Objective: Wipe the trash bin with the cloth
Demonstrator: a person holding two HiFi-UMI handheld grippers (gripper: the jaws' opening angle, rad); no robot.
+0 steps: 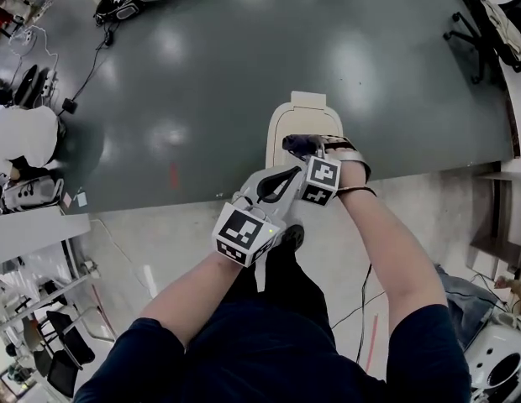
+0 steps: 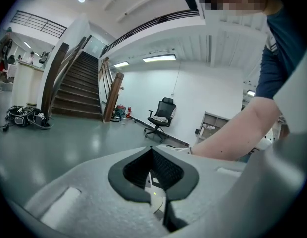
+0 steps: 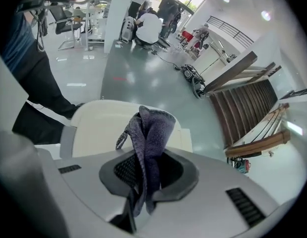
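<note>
While the right gripper (image 3: 146, 172) pinches the cloth (image 3: 149, 130) over the trash bin (image 3: 96, 130) (12 o'clock), the left gripper (image 2: 154, 177), jaws closed, holds nothing.

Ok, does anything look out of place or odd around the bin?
Nothing stands out. The trash bin stands upright with its lid down, and the cloth is bunched but clamped in the right tongs over the lid.

The cloth (image 3: 151, 128) looks nubby, the trash bin (image 3: 99, 128) smooth plastic, the floor (image 1: 244, 57) glossy.
</note>
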